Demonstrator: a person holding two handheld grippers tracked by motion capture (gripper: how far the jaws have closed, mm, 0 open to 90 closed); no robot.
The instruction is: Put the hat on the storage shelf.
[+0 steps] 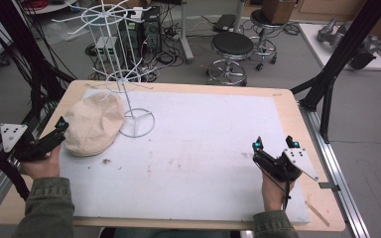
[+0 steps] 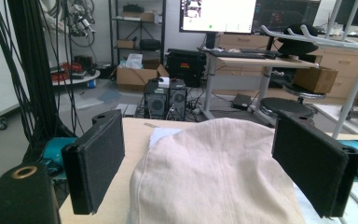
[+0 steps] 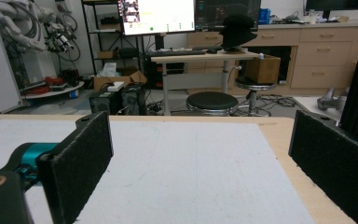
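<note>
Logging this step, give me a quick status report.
Left gripper open, jaws straddling cream cap. Right gripper open, idle. Wire rack beside cap.

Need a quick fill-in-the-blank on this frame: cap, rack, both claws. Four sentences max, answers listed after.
1. The beige cap lies on the table beside the base of the white wire ____.
2. The left claw is ____, its jaws standing either side of the cap.
3. The right claw holds ____.
4. The wire rack stands near the table's far-____ corner in the high view.

Missing words: rack; open; nothing; left
</note>
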